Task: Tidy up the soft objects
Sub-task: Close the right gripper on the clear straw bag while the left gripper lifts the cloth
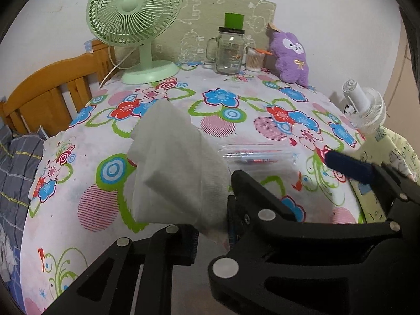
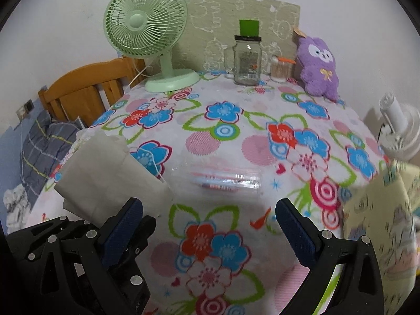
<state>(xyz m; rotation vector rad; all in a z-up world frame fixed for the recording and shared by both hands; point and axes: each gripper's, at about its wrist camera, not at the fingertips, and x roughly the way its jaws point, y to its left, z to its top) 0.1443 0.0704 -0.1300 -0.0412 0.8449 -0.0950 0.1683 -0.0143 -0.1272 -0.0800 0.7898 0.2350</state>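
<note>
The left gripper pinches a white tissue by one corner, lifted above the floral tablecloth. The right gripper hangs wide and empty. Next probably comes catching the tissue's free edge, though its folds are hard to read.

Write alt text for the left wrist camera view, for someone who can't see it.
The left gripper is shut on a folded white tissue, held above a floral tablecloth. Behind stand a green fan, a glass jar and a purple plush toy; the open right gripper enters at right.
</note>
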